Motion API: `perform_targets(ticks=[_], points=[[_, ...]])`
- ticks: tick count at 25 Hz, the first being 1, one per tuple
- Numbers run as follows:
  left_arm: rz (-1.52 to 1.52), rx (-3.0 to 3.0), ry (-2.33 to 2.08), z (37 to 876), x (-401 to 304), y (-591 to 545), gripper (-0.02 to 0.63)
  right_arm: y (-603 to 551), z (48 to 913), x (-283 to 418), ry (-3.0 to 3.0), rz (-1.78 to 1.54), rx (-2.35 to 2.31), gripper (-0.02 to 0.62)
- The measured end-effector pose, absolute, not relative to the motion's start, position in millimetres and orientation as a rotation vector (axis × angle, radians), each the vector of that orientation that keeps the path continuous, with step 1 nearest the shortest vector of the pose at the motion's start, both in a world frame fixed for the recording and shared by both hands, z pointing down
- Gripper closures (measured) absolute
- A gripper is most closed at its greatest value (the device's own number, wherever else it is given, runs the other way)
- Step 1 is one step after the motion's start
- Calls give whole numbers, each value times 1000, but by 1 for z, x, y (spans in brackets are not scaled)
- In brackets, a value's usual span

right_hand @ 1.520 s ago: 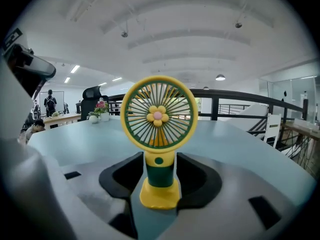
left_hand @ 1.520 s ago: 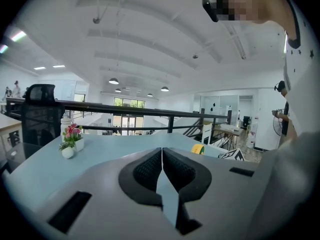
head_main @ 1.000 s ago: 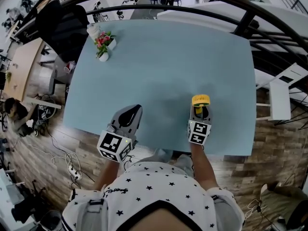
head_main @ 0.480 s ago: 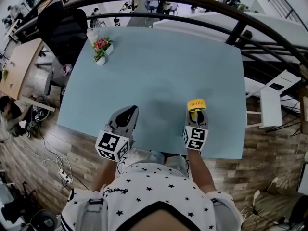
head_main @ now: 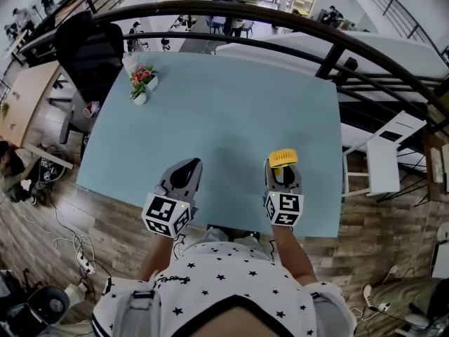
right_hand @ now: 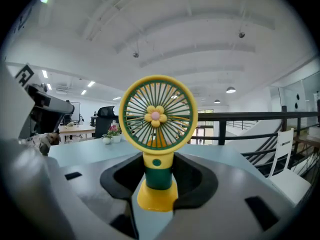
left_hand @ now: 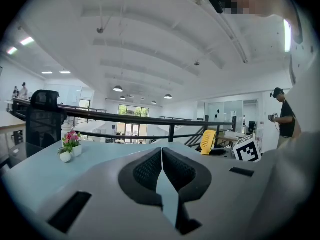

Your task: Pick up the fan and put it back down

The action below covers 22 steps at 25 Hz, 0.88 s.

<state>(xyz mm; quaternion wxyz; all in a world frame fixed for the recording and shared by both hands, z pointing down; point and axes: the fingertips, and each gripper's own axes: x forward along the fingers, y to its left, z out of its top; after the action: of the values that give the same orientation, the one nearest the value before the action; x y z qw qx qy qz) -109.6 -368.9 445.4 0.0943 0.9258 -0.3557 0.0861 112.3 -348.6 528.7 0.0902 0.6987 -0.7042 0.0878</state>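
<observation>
Right claw (right_hand: 157, 180) pinches the fan (right_hand: 156, 115) by its stem; left claw (left_hand: 162, 158) pressed together, empty. Far left on the counter (head_main: 238, 97), pots (head_main: 140, 97) hold flowers (head_main: 143, 74).

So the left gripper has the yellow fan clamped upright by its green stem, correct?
Wrong gripper. It is the right gripper that has the yellow fan clamped upright by its green stem, as the right gripper view shows. The left gripper is shut with nothing in it.

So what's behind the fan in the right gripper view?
Behind the fan, held in the right gripper: the blue table, small flower pots and a black railing. The fan's head and stem cover whatever lies directly behind.
</observation>
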Motion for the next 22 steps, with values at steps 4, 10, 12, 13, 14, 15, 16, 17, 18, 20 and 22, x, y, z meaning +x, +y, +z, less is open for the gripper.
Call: perform_targets(ticks=[4,10,12,13,14,15,16,17,18,20,22], points=[[230,2738,-1056,446,-99,-364,575,-341,511,117,-2133,242,2065,423],[190,2722,-1076,448,-91,-362,575,-332,484,117,-2191,198,2039,423],[184,2719,-1071,449,-87,-360,575,-328,475,118,-2210,189,2041,423],[183,2718,-1068,449,-85,-359,575,-326,470,118,-2219,186,2043,423],[184,2718,-1064,450,-84,-358,575,-324,467,118,-2228,184,2046,423],[184,2718,-1062,450,-83,-358,575,-322,464,117,-2235,183,2048,423],[184,2718,-1061,451,-82,-358,575,-319,461,116,-2242,183,2049,423],[186,2718,-1059,452,-81,-357,575,-317,460,115,-2246,184,2048,423],[188,2719,-1055,452,-80,-357,575,-314,460,114,-2250,186,2047,423],[192,2727,-1045,452,-78,-355,575,-309,460,113,-2254,186,2047,423],[193,2737,-1037,450,-74,-355,575,-307,459,113,-2257,187,2052,423]])
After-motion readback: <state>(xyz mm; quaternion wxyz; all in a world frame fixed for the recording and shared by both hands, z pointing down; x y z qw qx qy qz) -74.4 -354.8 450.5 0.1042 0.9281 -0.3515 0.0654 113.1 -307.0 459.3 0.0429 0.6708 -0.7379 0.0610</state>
